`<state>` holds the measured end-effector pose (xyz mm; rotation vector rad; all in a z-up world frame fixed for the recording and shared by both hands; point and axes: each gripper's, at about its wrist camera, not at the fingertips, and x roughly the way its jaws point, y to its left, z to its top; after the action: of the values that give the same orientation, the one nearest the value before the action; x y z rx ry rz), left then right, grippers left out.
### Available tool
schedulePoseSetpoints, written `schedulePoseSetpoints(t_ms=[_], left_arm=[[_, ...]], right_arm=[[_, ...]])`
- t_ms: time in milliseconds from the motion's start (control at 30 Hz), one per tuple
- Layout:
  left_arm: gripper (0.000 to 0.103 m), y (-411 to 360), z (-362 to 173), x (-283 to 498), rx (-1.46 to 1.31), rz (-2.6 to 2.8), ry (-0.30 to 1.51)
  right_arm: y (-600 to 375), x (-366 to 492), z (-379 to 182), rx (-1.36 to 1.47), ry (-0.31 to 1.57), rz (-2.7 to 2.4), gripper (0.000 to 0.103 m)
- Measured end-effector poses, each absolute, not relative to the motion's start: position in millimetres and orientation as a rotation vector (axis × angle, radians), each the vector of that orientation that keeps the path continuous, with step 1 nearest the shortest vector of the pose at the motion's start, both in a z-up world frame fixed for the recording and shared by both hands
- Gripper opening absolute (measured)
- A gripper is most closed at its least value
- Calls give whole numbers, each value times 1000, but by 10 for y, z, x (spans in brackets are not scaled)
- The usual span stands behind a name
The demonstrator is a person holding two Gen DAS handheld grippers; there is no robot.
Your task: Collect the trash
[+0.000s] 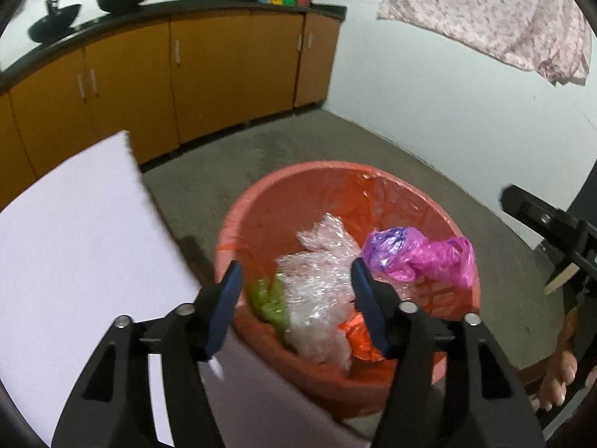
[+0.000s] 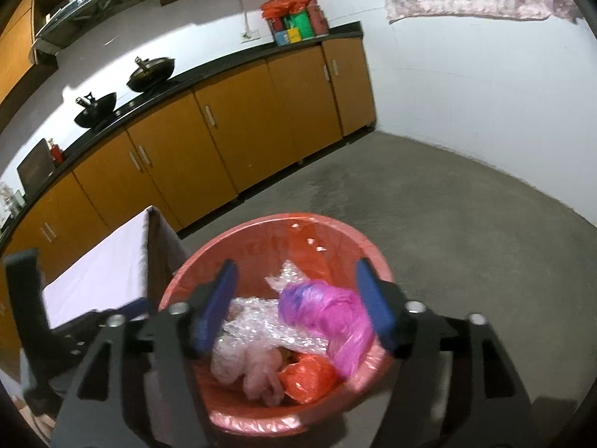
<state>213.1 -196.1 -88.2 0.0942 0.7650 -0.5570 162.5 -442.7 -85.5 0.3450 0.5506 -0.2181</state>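
A: Going left to right, what borders the work area?

B: On the left, a white flat-topped table (image 1: 74,231) with its corner edge just beside the round salmon-pink plastic bin with an orange liner (image 1: 261,201). Behind it, a run of orange cabinet doors (image 2: 231,138) under a black countertop (image 2: 224,71) carrying 2 black woks (image 2: 151,71). Right of the bin lies bare grey concrete floor (image 2: 466,224), open up to the white wall (image 2: 485,93).

A: Any writing to read?

B: None legible; the colourful boxes (image 2: 294,26) on the counter are too blurred.

A: Where is the trash?

B: Inside the bin. A crumpled clear plastic wrap (image 1: 317,280) lies in the middle, a green scrap (image 1: 268,298) at its left, an orange bag (image 1: 358,336) at the near side, and a magenta-and-purple plastic bag (image 1: 421,257) on the right, its long axis running across the bin toward the right rim.

A: And the claws?

B: The left gripper (image 1: 294,302) is spread above the clear wrap, its blue pads touching nothing. The right gripper (image 2: 298,302) is spread wide too; the magenta bag sits between its pads, free of both.
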Motion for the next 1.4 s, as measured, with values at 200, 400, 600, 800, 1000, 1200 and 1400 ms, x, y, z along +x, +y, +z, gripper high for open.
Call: schedulePoseSetpoints(t_ms=[200, 400, 600, 800, 1000, 1200, 1400], left_arm=[[93, -1427, -555, 1747, 49, -457, 654], [101, -817, -239, 1139, 36, -251, 516], [101, -316, -146, 537, 37, -47, 428], [101, -63, -177, 100, 45, 33, 412], [101, 71, -198, -112, 20, 61, 393], [101, 166, -191, -256, -3, 69, 368], [101, 194, -229, -338, -1, 78, 355]], right_arm=[[-4280, 1159, -610, 255, 437, -311, 99], [-3816, 685, -462, 66, 342, -366, 99], [-3427, 219, -412, -42, 318, -378, 99], [-3192, -89, -330, -30, 340, -287, 99], [-2942, -303, -231, -69, 302, -308, 99], [-2850, -401, -209, -65, 305, -280, 99], [-2860, -448, -250, -23, 327, -260, 99]])
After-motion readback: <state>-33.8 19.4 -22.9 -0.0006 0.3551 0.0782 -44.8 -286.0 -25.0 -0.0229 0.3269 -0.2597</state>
